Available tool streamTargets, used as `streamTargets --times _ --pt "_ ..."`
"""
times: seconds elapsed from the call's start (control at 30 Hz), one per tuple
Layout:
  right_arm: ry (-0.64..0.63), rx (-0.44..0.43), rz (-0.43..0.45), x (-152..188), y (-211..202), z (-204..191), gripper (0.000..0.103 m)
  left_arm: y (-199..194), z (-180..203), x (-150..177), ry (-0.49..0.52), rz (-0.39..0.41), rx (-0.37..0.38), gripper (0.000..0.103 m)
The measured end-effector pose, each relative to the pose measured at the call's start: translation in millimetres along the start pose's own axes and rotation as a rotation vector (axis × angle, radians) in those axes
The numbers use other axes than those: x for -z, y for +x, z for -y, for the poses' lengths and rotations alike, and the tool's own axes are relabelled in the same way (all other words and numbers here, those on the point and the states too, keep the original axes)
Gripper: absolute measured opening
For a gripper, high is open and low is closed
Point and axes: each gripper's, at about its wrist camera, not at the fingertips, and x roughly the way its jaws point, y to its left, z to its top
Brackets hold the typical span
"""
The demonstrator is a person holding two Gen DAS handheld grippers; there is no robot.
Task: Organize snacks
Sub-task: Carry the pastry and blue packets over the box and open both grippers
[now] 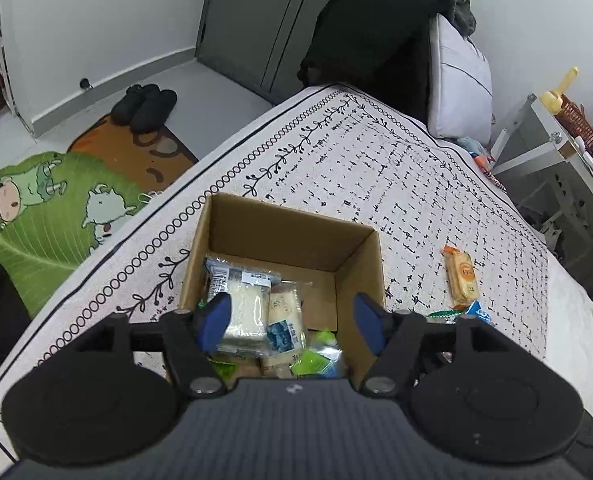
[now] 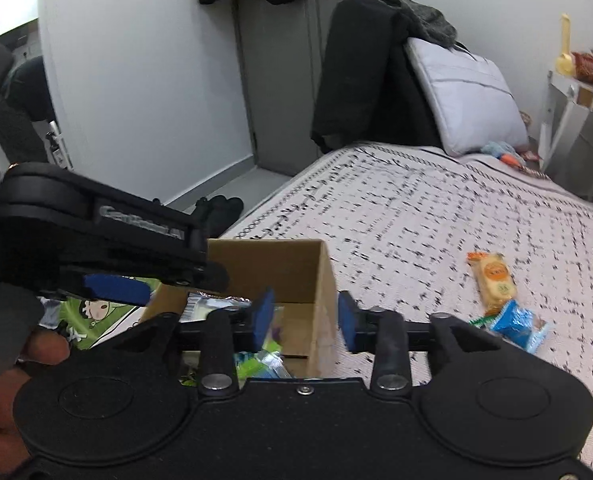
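Note:
An open cardboard box (image 1: 280, 236) (image 2: 296, 264) stands on the patterned bedspread and holds several snack packs, among them a pale cracker pack (image 1: 248, 308) and green packets (image 1: 316, 356). My left gripper (image 1: 292, 320) hangs open just above the box, nothing between its blue pads. It also shows at the left of the right wrist view, its blue pad (image 2: 116, 288) over the box. My right gripper (image 2: 306, 320) is open and straddles the box's right wall. An orange cracker pack (image 1: 462, 276) (image 2: 494, 280) and a blue packet (image 1: 478, 312) (image 2: 518, 326) lie on the bed right of the box.
A grey pillow (image 1: 460, 80) (image 2: 464, 96) leans at the bed's head beside dark clothing (image 1: 372, 28). A white shelf unit (image 1: 564, 160) stands to the right. On the floor left of the bed lie a cartoon rug (image 1: 52, 208) and black slippers (image 1: 144, 106). A hand (image 2: 0, 380) shows lower left.

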Motion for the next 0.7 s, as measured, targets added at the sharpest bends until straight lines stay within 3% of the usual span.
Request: streamTargets --times 0.03,0.13,0.5,0.7 --pt "0.014 0.004 -0.002 1.4 -1.2 3.9 0.047 -0.4 -0.1 0.1 -0.003 0.001 -0.004 0.073" --pt "0.043 0.014 -0.022 3.2 -3.8 14.8 0.049 0.0 0.8 1.9 -0.015 -0.009 -0.022 0.077" --pt "0.076 0.050 -0.015 2.3 -20.2 40.5 0.076 -6.8 19.9 11.4 0.006 -0.061 -0.037 0.079" --pt "0.084 0.052 -0.023 -0.9 -27.5 54.4 0.086 -18.1 30.0 14.8 0.017 -0.047 -0.056 0.087"
